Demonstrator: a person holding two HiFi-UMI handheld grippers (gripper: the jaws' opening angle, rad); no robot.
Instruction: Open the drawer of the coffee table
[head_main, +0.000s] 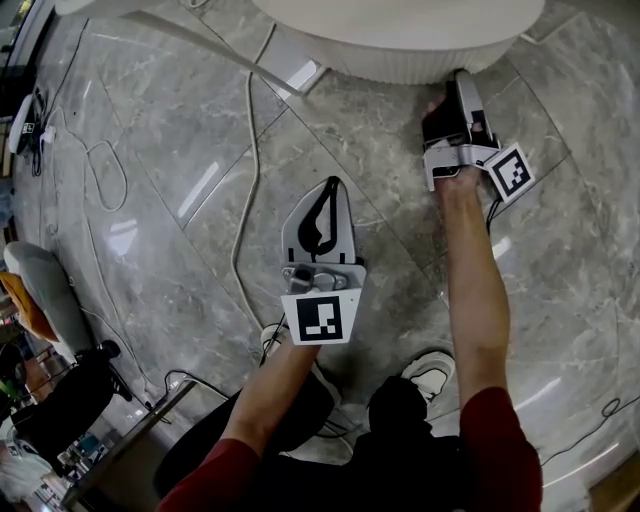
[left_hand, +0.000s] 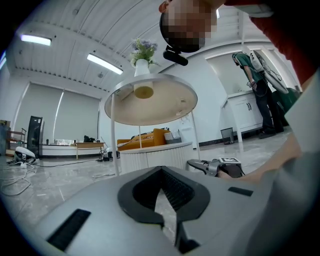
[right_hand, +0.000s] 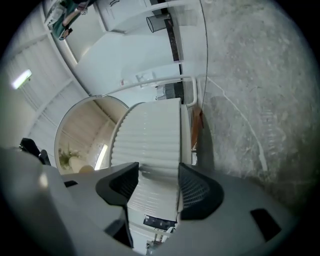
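You're holding the right gripper (head_main: 462, 88) right up against the white ribbed side of the coffee table (head_main: 400, 62). Its claw is spread wide and gripping nothing. In the right gripper view the ribbing is filling the gap between the pads, and I'm not seeing them press on it.

The drawer should be sitting in that fluted drum (right_hand: 155, 135), under the table's round top. I'm not making out any handle or knob. I'm only seeing one straight edge (right_hand: 179, 145) running down the ribbing just beside your jaws, and I'm reading it as the drawer's side.

Your left gripper (head_main: 330, 190) is hanging well back from the coffee table, over the marble-look floor (head_main: 150, 150), with its claw clenched on nothing.

On handling, I'm judging that front as rigid and hard, not fragile. Its smooth painted finish is probably going to be slippery on the curve, so you're wanting the pads across that edge or a lip, not squeezing the rounded face. The table is looking heavy enough to stay put, but a sticky runner could drag it. I'm favouring a straight, level pull away from the coffee table.
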